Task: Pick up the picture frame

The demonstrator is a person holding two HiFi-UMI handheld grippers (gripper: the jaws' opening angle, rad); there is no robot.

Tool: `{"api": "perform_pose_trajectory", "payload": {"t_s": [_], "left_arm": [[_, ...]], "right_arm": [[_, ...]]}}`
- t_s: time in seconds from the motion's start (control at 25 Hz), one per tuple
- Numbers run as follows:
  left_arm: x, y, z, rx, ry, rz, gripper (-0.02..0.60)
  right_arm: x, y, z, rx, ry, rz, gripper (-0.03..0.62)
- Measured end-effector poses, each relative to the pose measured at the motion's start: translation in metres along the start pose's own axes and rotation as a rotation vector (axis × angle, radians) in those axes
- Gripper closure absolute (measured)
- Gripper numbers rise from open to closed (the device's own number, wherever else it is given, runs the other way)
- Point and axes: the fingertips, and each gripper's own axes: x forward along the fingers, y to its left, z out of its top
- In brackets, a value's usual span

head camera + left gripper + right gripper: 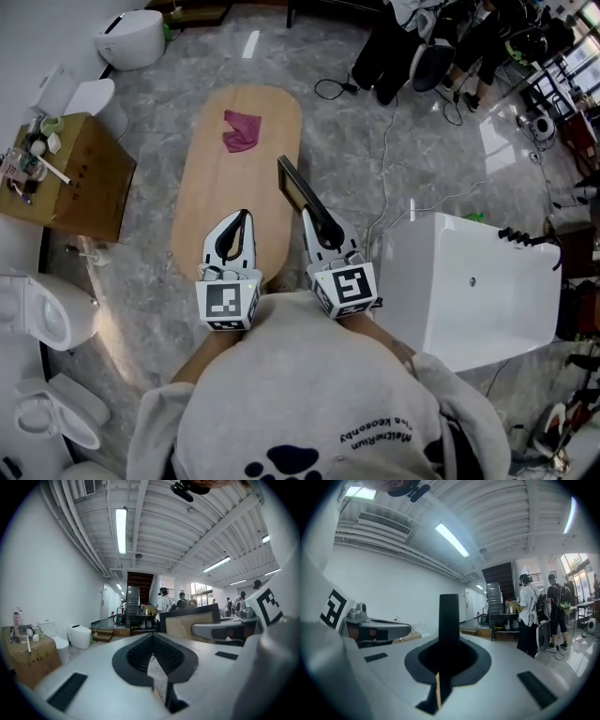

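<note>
**A:** What is the surface, and what sort of room is it?

**B:** A long oval wooden table [234, 178] in the upper middle of the head view, standing on a grey marble floor [375, 159]. A crumpled magenta cloth [241, 129] lies near its far end. It looks like a bathroom showroom. A white bathtub [469, 281] is at the right and a cardboard box [80, 178] with small items on it at the left. One white toilet [131, 37] is at the upper left and another [37, 314] at the lower left. The gripper views show white walls, a ribbed white ceiling with tube lights and people standing far off.

**A:** Any writing?

**B:** The sweatshirt [309, 394] has a dark paw print and an upside-down line of print I can't read reliably.

**A:** And the claws?

**B:** The right gripper [307, 217] is clamped on the picture frame [300, 190]. The frame is black-edged and stands up from the jaws over the table's right edge, clear of the wood. In the right gripper view it is a dark upright bar. The left gripper [242, 217] has its jaws together with nothing between them.
</note>
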Motion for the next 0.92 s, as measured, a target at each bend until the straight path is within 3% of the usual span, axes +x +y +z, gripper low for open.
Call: {"api": "perform_pose_trajectory", "payload": {"t_s": [0.2,0.92], "left_arm": [[-0.004,0.005,-0.005,-0.006,-0.002,0.019,0.572],[0.000,-0.015,-0.011,-0.024,-0.017,-0.026,0.572]], "right_arm": [[-0.001,-0.002,-0.005,0.002,0.005,-0.003,0.579],[-0.010,-0.007,-0.014,-0.009,0.010,0.038,0.579]]}}
